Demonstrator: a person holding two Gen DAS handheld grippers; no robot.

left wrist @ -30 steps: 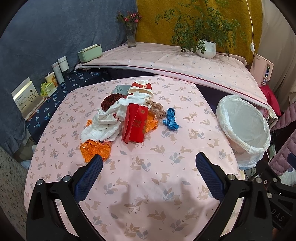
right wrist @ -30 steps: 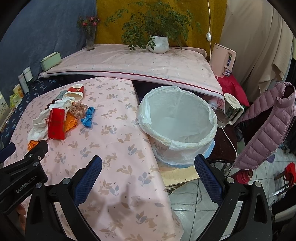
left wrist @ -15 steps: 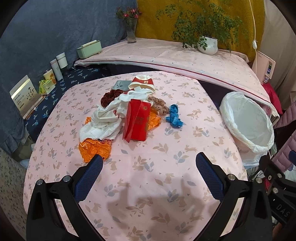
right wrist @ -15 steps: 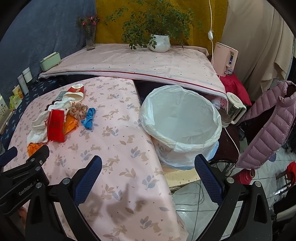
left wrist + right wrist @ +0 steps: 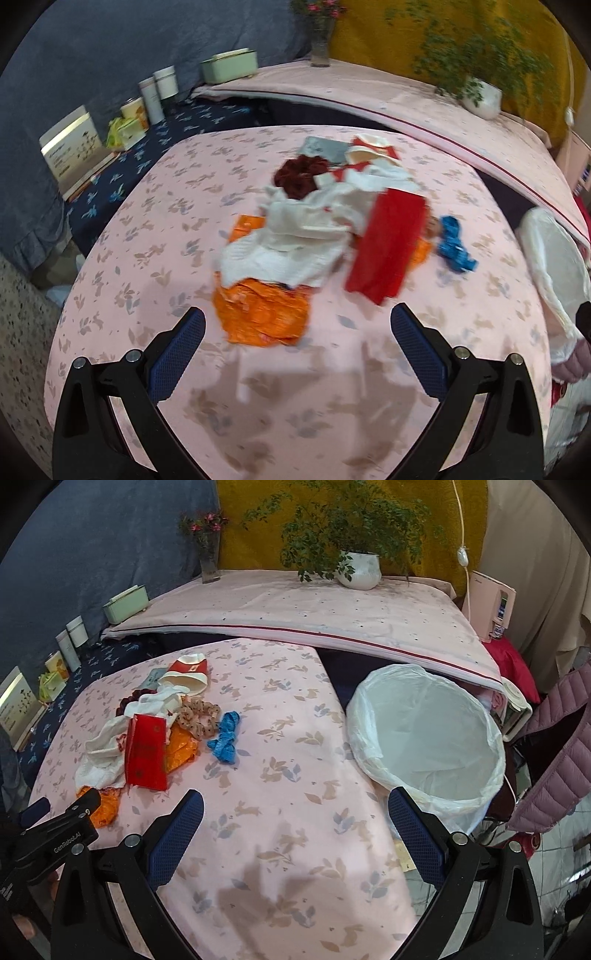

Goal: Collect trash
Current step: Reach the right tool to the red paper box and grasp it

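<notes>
Tech A: Orange foil wrapper [image 5: 264, 317] lies on the tabletop [image 5: 332, 406], just ahead of the left hand-held gripper [image 5: 295, 354], fingers spread, empty.

Tech B: Judged light, crinkly, slippery; pinch a raised fold.

Your left wrist view: looks forward and down along left tongs [image 5: 293, 328], close over desk [image 5: 159, 236], facing trash pile [image 5: 314, 236], blurred. Your right wrist view: set farther right, higher, along right tongs [image 5: 295, 810], facing bin [image 5: 424, 738] beside desk. Both share pile, bin, plant shelf [image 5: 314, 605]. Left tongs show at right view's lower left.
</notes>
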